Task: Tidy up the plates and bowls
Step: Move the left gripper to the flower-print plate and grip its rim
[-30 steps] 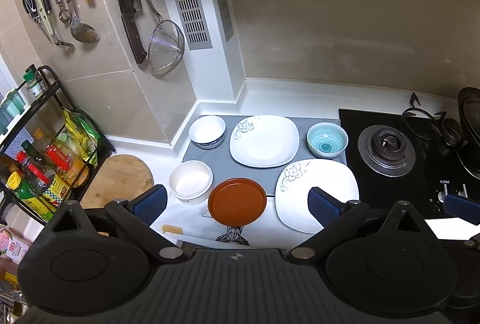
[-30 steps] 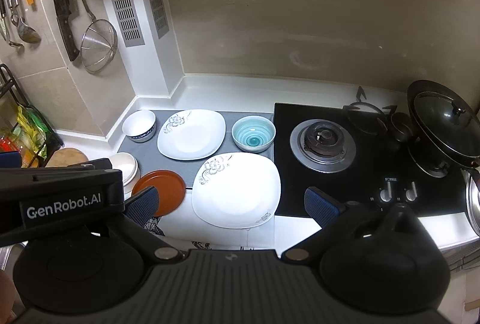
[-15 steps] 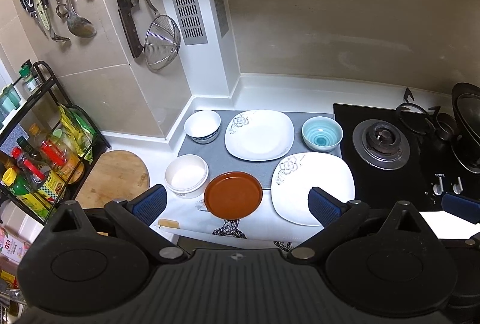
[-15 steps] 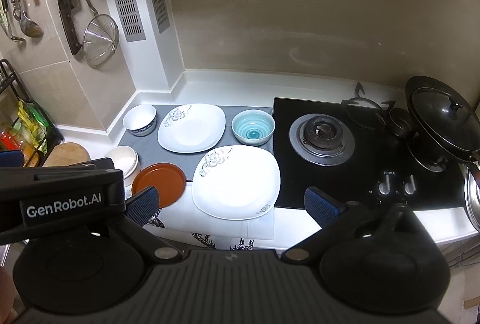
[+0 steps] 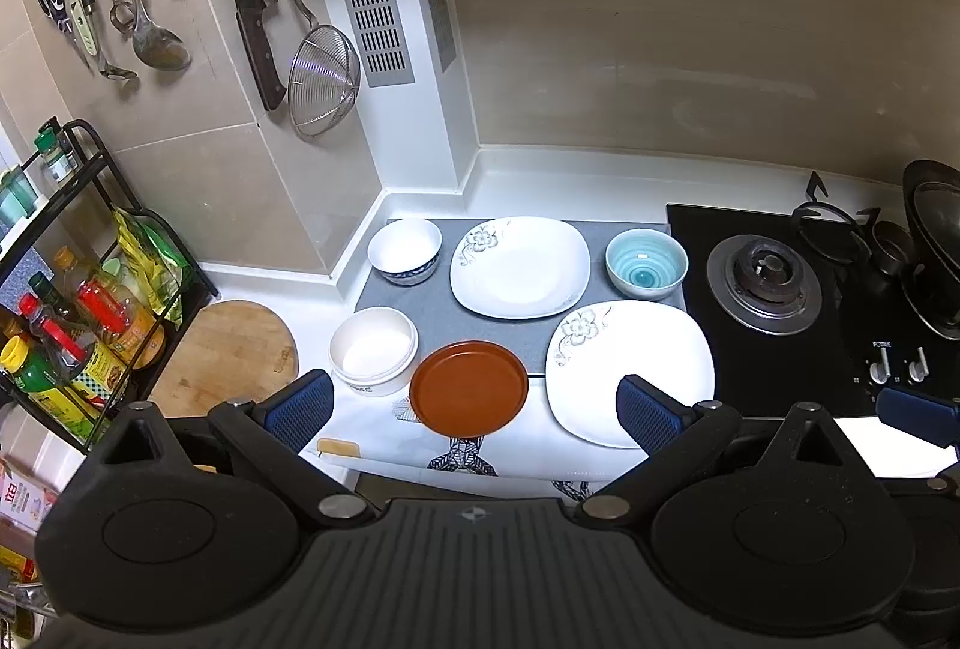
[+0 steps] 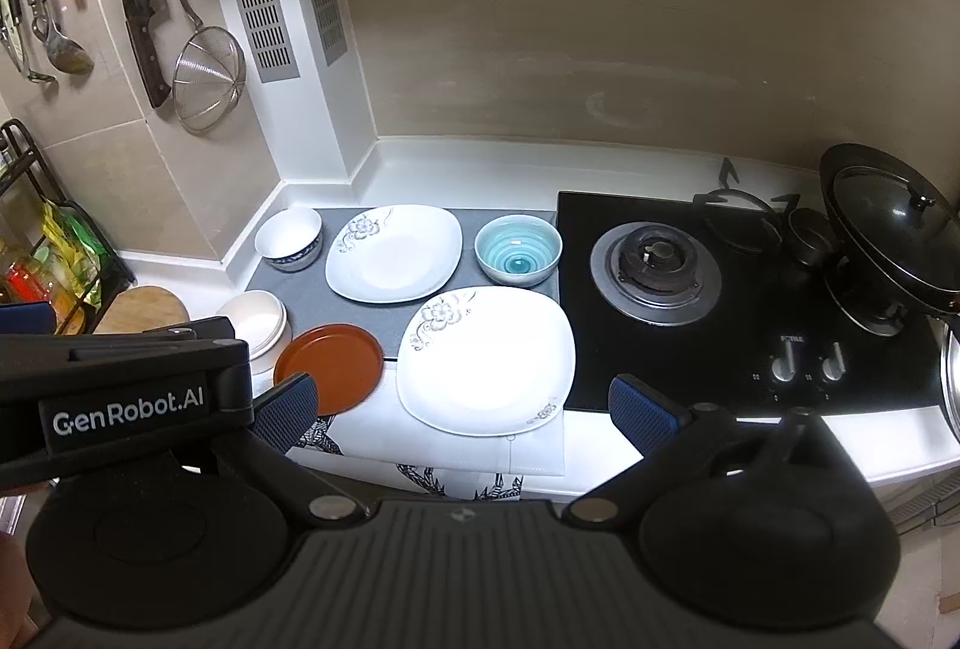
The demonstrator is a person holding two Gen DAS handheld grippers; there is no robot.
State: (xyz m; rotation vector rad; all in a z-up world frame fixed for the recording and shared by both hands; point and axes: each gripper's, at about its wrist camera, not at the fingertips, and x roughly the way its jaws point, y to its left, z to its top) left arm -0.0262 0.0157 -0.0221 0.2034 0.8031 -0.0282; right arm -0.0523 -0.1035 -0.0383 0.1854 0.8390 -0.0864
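On the counter lie two white square plates with flower prints, the far one (image 5: pixel 519 266) on a grey mat (image 5: pixel 432 313) and the near one (image 5: pixel 630 370) at the front right. A brown round plate (image 5: pixel 468 388), a white tub-like bowl (image 5: pixel 373 350), a white bowl with a blue base (image 5: pixel 404 250) and a blue bowl (image 5: pixel 645 263) stand around them. My left gripper (image 5: pixel 474 406) is open, empty, high above the counter's front edge. My right gripper (image 6: pixel 462 406) is open and empty, beside it, above the near plate (image 6: pixel 486 358).
A black gas hob (image 6: pixel 720 289) with a lidded wok (image 6: pixel 888 229) is at the right. A round wooden board (image 5: pixel 225 355) and a rack of bottles (image 5: pixel 66 325) are at the left. Utensils, a cleaver and a strainer (image 5: pixel 324 78) hang on the wall.
Both grippers have pulled back and up a little, so the dishes sit slightly farther and higher in both views. Nothing on the counter has moved.
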